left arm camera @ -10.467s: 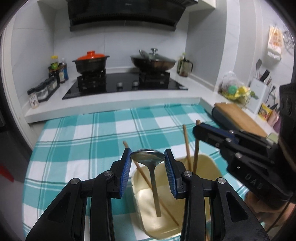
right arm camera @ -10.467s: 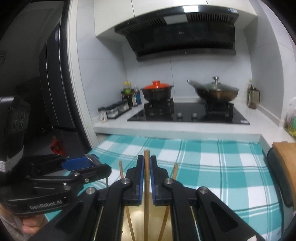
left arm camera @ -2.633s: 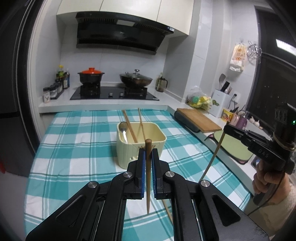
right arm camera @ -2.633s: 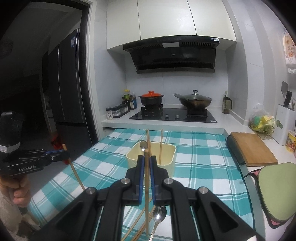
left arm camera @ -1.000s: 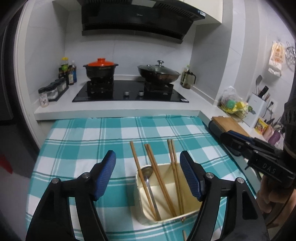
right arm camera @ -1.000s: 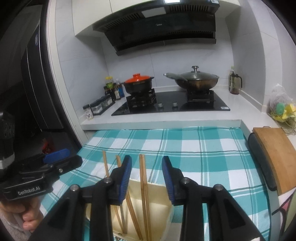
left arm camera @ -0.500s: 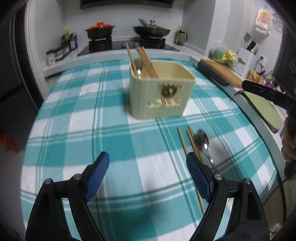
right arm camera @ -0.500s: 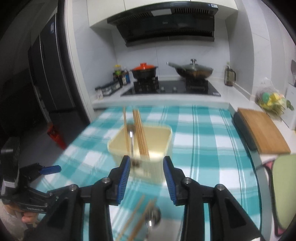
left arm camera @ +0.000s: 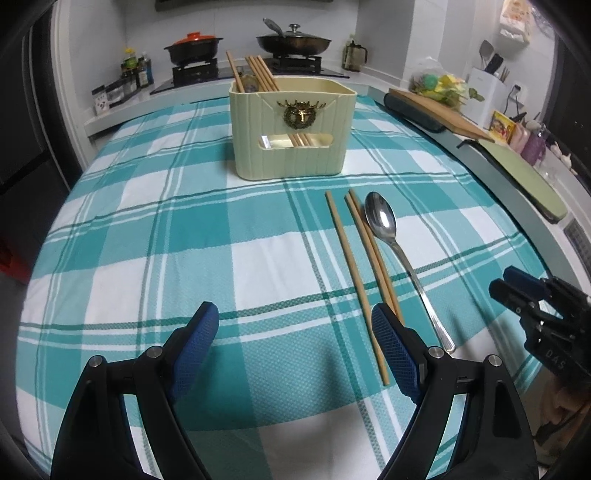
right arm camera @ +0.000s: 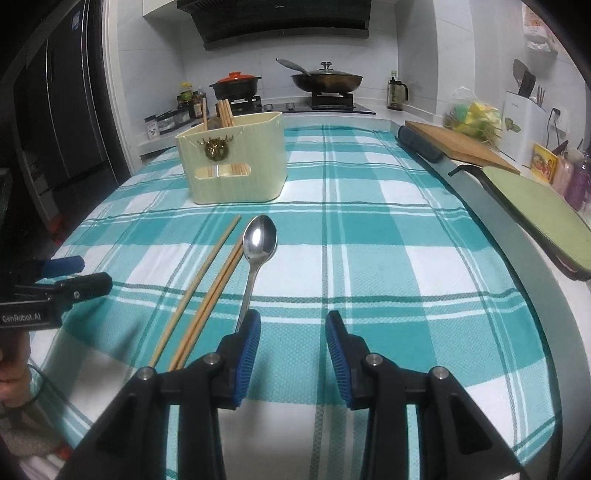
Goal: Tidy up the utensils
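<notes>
Home kitchen: stove (right arm camera: 325, 105), apparently range hood (right arm camera: 284, 22).

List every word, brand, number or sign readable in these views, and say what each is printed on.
"GenRobot.AI": side of the left gripper, seen from the right wrist.
"DAS": body of the right gripper, seen from the left wrist; possibly cut off.
Range hood logo, spice jar labels, yellow packet: too small or blurred.

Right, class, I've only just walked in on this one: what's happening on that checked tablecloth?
A person with a gripper in each hand is sorting utensils into the cream holder, which already has chopsticks standing in it. Three loose chopsticks and a metal spoon lie flat on the cloth in front of it. The left gripper and right gripper both hover open and empty, the right one nearest the spoon's handle.
</notes>
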A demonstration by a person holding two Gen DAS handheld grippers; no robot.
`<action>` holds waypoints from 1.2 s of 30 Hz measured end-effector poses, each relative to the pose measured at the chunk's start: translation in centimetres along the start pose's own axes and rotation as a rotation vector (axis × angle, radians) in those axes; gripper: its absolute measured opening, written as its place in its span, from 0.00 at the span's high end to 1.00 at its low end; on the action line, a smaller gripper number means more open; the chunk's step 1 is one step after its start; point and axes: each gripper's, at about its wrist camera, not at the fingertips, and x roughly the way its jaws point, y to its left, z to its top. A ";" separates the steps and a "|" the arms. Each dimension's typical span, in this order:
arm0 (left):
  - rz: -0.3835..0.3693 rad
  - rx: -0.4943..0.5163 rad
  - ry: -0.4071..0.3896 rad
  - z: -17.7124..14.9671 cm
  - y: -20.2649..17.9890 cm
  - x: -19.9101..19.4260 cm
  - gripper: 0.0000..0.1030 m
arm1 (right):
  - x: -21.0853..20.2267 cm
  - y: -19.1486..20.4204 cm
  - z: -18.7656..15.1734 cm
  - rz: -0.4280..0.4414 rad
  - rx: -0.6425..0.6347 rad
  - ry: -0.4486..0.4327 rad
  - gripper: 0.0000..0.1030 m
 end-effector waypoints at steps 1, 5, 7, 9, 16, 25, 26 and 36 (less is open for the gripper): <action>0.002 -0.003 -0.004 0.1 0.1 0.0 0.17 | 0.0 0.0 -0.1 -0.002 -0.005 0.002 0.64; 0.009 -0.010 -0.001 0.4 0.4 0.1 0.17 | 0.3 0.8 -0.4 0.009 -0.017 0.007 0.64; 0.014 -0.011 0.008 0.4 0.4 0.4 0.17 | 0.7 1.2 -0.4 0.013 -0.023 0.010 0.64; 0.005 -0.017 0.013 0.3 0.6 0.8 0.17 | 1.2 1.4 -0.3 0.022 -0.019 0.020 0.64; -0.076 -0.045 0.046 1.5 0.6 3.5 0.17 | 3.6 1.6 0.4 0.041 -0.006 0.065 0.64; 0.018 0.066 0.059 2.8 -3.0 8.7 0.20 | 7.4 3.5 1.1 0.077 -0.036 0.115 0.64; 0.025 0.076 0.063 2.8 -3.2 9.0 0.21 | 7.8 3.6 1.1 0.073 -0.041 0.122 0.64; 0.022 0.142 0.056 2.1 -4.1 9.7 0.94 | 9.0 3.6 1.3 0.011 -0.083 0.136 0.93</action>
